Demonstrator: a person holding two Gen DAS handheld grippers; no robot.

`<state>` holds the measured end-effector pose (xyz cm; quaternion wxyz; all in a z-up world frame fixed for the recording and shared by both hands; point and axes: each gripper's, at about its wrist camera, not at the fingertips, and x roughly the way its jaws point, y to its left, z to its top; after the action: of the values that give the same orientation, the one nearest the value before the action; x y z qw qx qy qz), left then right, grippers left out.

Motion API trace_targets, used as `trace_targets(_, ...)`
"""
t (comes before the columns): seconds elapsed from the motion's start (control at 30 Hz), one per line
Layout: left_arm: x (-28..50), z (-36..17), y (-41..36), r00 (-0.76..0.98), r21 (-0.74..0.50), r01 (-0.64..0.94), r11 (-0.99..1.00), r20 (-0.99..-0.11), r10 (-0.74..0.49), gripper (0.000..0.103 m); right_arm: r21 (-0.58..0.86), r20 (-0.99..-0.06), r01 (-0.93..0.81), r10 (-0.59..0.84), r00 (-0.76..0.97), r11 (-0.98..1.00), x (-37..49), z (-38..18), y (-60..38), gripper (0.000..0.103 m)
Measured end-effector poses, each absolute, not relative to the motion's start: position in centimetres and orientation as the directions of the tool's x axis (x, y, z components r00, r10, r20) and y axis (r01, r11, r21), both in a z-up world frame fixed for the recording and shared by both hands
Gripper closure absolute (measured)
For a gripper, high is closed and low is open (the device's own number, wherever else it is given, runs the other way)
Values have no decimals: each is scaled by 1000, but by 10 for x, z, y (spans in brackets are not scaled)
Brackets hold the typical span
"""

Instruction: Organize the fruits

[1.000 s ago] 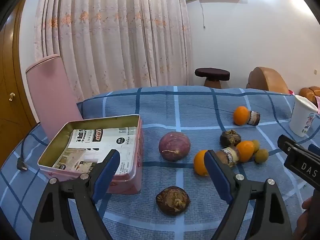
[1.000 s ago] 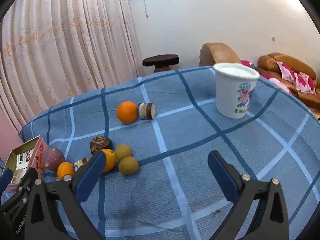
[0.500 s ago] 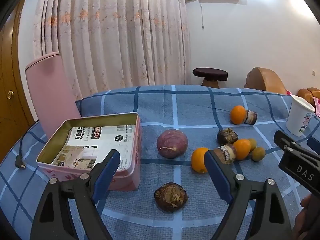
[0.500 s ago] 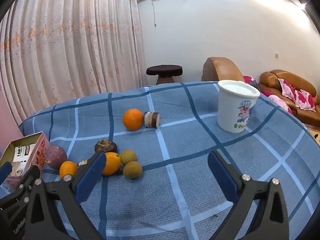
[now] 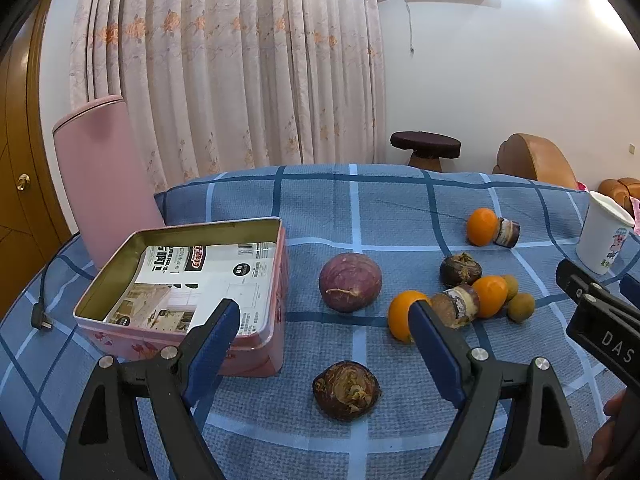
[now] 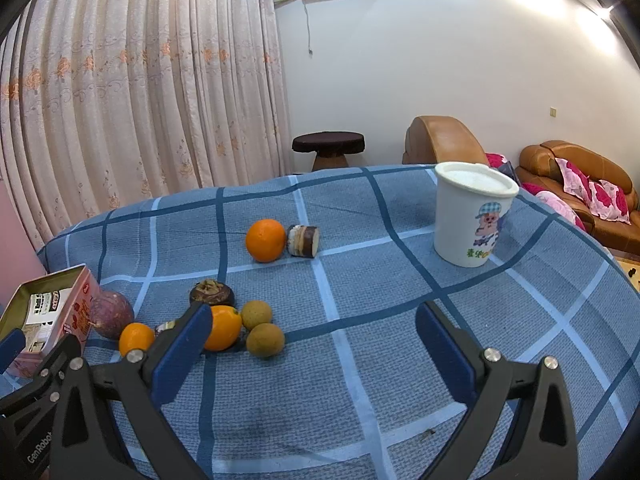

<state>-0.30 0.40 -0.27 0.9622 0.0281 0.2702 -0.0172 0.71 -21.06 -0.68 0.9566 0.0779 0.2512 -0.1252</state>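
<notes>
Fruits lie on a blue checked tablecloth (image 5: 360,208). A purple passion fruit (image 5: 350,287) sits right of an open pink tin (image 5: 264,332). A dark brown fruit (image 5: 346,389) lies between my open left gripper's (image 5: 324,336) fingers. An orange (image 5: 400,316), a cut brown piece (image 5: 456,305), another orange (image 5: 490,295), two small green-brown fruits (image 6: 265,339) and a dark fruit (image 5: 460,270) cluster at the right. A further orange (image 6: 265,240) and a cut piece (image 6: 304,241) lie farther back. My right gripper (image 6: 312,340) is open and empty.
A white cup (image 6: 472,216) with a cartoon print stands at the right of the table. A pink chair back (image 5: 100,164) rises behind the tin. A black plug and cord (image 5: 40,318) lie at the table's left. A stool (image 6: 328,148) and sofas stand beyond.
Both grippers have tilted up and pulled back slightly, so the table and fruits sit lower in each view. No fruit has moved.
</notes>
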Motion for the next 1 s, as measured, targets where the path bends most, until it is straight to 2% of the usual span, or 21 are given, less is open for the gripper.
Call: trace_targets(1.0,-4,-8,4,848,41,46,998,-530,-17,16,82,-494,280,-205,845,957,6,-7,-208,0)
